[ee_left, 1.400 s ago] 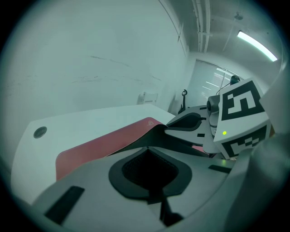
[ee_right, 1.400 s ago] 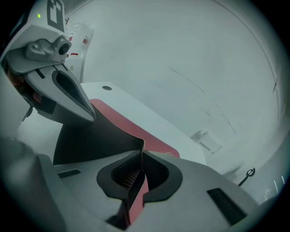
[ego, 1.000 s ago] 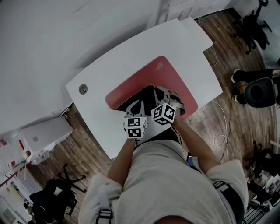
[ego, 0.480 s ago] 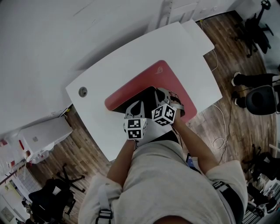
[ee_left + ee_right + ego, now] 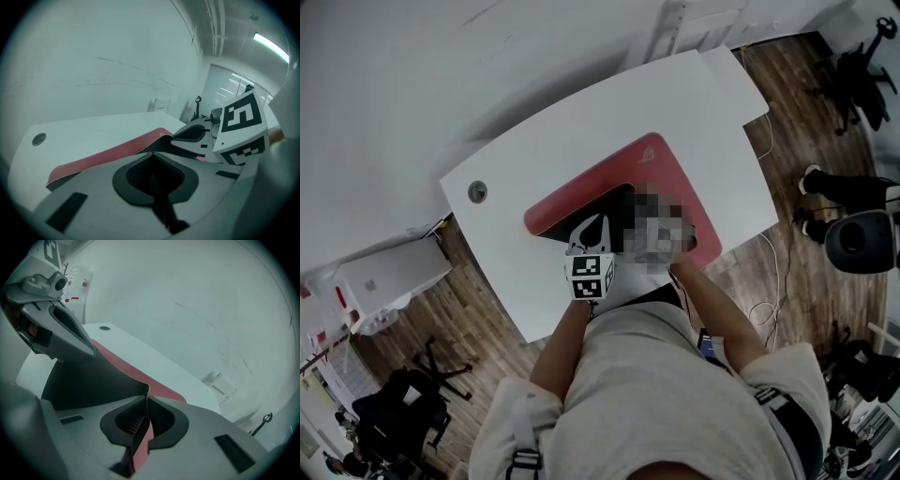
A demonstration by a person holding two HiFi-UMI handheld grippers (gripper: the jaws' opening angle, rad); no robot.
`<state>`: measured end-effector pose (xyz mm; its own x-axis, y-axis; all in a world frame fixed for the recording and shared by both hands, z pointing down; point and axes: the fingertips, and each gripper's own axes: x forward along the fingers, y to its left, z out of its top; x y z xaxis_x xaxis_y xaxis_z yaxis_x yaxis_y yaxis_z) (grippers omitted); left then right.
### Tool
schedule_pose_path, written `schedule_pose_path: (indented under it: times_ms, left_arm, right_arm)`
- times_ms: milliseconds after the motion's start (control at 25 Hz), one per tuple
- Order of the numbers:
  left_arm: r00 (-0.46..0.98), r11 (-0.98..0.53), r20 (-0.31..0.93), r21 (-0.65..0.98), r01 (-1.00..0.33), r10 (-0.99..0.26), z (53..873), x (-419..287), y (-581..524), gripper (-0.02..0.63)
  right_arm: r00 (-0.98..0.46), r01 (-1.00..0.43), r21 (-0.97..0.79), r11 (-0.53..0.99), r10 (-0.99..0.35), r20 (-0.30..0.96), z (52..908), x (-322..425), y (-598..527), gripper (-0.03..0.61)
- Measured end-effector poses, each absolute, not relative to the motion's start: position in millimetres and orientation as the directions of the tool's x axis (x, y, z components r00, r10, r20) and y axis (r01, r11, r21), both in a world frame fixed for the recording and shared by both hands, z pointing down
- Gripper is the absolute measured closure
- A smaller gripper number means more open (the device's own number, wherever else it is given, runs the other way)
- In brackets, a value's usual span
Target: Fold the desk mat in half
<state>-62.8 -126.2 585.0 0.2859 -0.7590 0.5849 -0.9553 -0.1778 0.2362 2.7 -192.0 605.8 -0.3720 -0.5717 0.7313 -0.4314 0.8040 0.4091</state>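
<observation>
Wooden floor (image 5: 483, 291) is seen around the white table (image 5: 581, 131), whose far side is set against a pale wall (image 5: 412, 84). The red desk mat (image 5: 667, 169) is spread over the middle of the table, closer to the table's near edge than to its wall side. Most of the mat is laid flat on the tabletop. Its near edge, however, is raised off the table and curled back, so that the dark underside is shown between the two grippers. The left gripper (image 5: 152, 157) is held above the table's near edge. Its jaws are brought together on the lifted edge of the mat, and a thin dark rim is caught between them. The right gripper (image 5: 146, 404) is held just beside it, toward the table's right end. Its jaws are likewise pinched on the mat, and both the red face and the dark back are seen in the narrow gap. A small round hole (image 5: 477, 192) is sunk into the table near its left corner, well apart from the mat.
</observation>
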Motion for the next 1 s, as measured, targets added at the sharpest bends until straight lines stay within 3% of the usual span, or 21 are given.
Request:
schedule_pose_path:
  times_ms: [1000]
  left_arm:
    - [0.252, -0.129, 0.600, 0.240, -0.962, -0.759, 586, -58, -185, 0.603]
  right_arm:
    - [-0.383, -0.453, 0.341, 0.824, -0.525, 0.760, 628, 8, -241, 0.531]
